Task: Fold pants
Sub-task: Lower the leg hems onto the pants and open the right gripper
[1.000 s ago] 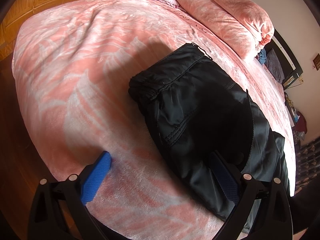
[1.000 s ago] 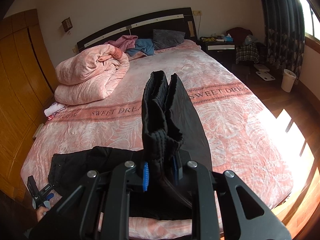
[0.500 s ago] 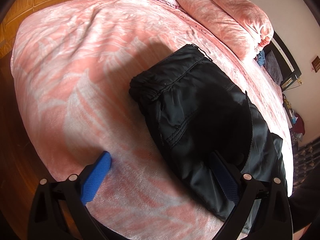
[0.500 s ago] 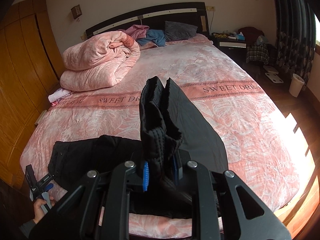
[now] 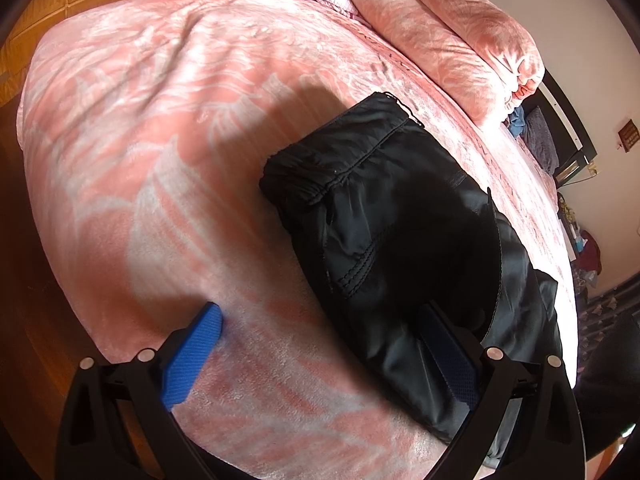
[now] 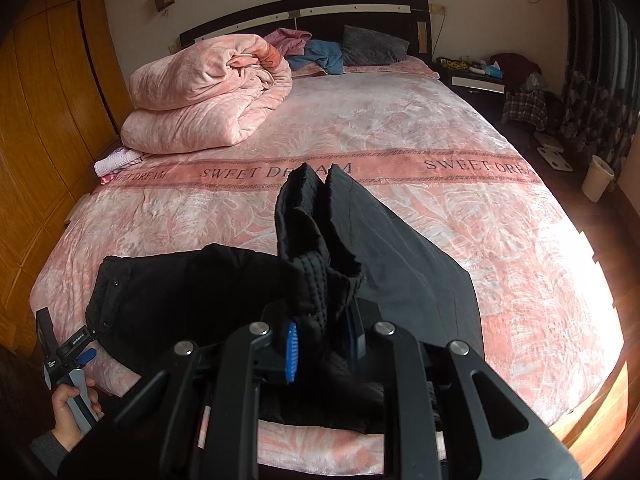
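Bed point(image 6: 400, 120): rolled quilt point(image 6: 208, 96) upper left; black pants point(image 6: 192, 280) lower centre. My right gripper point(image 6: 320, 344) clamps their cuffs point(image 6: 316, 248); my left gripper point(image 5: 320, 344) gapes empty.

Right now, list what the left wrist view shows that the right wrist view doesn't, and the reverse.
Only the left wrist view: the left tongs close up, open, one blue pad over the bedspread, the other at the black pants near the waistband.

Only the right wrist view: the right tongs shut on the raised cuffs, the nightstand, the white bin and the hand holding the left tool.

Both: the pants, the pink bedspread, the rolled quilt and the headboard.
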A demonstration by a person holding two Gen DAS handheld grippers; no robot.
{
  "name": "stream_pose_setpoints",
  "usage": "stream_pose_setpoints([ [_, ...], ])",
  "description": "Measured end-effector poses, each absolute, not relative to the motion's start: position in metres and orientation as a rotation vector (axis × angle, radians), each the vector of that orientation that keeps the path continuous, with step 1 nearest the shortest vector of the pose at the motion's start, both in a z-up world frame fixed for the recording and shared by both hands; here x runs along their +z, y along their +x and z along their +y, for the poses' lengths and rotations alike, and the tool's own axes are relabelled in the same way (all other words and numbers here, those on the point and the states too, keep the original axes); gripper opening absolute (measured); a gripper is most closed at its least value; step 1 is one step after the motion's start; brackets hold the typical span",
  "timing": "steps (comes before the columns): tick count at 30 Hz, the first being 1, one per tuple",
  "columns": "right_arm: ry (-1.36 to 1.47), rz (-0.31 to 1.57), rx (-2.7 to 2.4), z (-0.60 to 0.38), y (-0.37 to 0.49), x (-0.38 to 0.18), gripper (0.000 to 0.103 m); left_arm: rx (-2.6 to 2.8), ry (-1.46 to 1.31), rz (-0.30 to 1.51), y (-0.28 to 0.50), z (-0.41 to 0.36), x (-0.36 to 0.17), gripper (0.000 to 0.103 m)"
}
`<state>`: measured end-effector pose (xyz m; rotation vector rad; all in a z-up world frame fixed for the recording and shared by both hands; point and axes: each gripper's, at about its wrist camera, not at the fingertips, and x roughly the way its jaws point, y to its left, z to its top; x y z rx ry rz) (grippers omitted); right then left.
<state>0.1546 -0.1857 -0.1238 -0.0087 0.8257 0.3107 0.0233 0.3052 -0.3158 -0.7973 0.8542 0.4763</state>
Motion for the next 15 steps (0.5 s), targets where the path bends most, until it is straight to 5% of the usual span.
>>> stream_pose_setpoints([
  [15,-0.257,0.877,0.272,-0.110,0.133,-0.204,0.017,0.464,-0.816,0.839,0.019,0.304,-0.315,0.099],
])
